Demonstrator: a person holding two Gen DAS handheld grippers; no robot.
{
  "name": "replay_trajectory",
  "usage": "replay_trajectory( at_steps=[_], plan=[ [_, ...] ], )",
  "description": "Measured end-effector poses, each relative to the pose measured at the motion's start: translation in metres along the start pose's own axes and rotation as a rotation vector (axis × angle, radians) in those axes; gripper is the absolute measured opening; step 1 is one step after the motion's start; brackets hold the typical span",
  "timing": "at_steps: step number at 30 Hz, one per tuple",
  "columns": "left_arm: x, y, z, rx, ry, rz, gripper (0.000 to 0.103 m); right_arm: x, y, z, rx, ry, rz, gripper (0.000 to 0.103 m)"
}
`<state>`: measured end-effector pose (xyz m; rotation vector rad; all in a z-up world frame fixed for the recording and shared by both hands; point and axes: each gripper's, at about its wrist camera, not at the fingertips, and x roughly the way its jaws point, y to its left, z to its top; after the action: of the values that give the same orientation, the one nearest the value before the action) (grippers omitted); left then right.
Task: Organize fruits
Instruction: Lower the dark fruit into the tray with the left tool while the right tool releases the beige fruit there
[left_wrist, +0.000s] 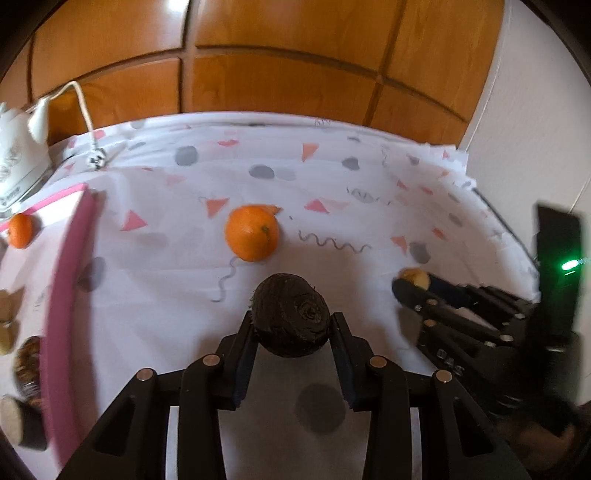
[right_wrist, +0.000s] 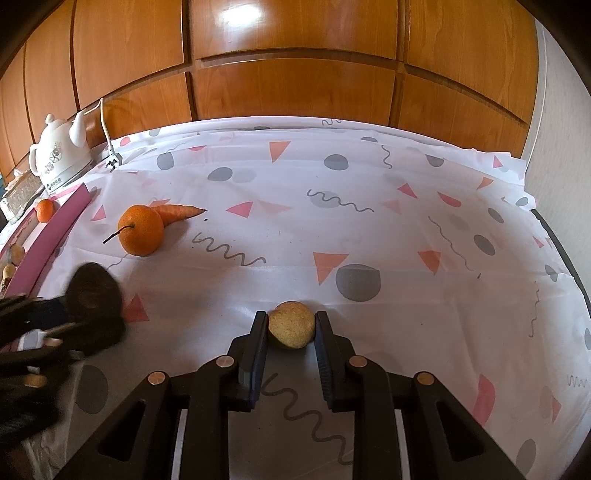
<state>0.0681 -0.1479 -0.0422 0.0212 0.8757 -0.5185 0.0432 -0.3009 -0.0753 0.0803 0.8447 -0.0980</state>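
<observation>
Left gripper (left_wrist: 291, 325): clamped on dark round fruit (left_wrist: 291, 317), lifted above desk (left_wrist: 369, 192).
Right gripper (right_wrist: 291, 328): narrow, pinching small tan fruit (right_wrist: 291, 325) on the desk.
Handling: both look firm, light; round, so grip across the middle.
Loose orange (left_wrist: 252, 232): mid-desk, beside pink tray (left_wrist: 66, 288).

Table under patterned cloth (right_wrist: 369, 192), orange (right_wrist: 140, 230), carrot (right_wrist: 179, 212), pink tray (right_wrist: 55, 229), white kettle (right_wrist: 61, 155)
</observation>
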Motion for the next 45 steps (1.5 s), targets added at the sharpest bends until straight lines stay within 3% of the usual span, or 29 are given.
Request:
replay_trajectory(
  at_steps=[5,13,21,32,37,45],
  plan=[
    [-0.039,0.032,0.010,-0.075,-0.056,0.019,0.039,0.000,0.002,0.000,-0.009,0.001,-0.009,0.025],
    [-0.076,0.113,0.013,-0.208,-0.111,0.221,0.039,-0.002,0.008,0.003,-0.035,0.017,-0.036,0.024],
    [-0.096,0.159,-0.013,-0.290,-0.120,0.337,0.039,-0.035,0.063,0.024,-0.115,-0.053,0.105,0.024],
    [-0.109,0.183,-0.036,-0.348,-0.120,0.385,0.039,-0.049,0.169,0.050,-0.263,-0.047,0.379,0.024],
    [-0.112,0.190,-0.041,-0.372,-0.114,0.399,0.039,-0.049,0.205,0.058,-0.302,-0.041,0.452,0.024],
    [-0.120,0.196,-0.044,-0.382,-0.135,0.417,0.039,-0.034,0.247,0.065,-0.343,0.005,0.484,0.024]
  ],
)
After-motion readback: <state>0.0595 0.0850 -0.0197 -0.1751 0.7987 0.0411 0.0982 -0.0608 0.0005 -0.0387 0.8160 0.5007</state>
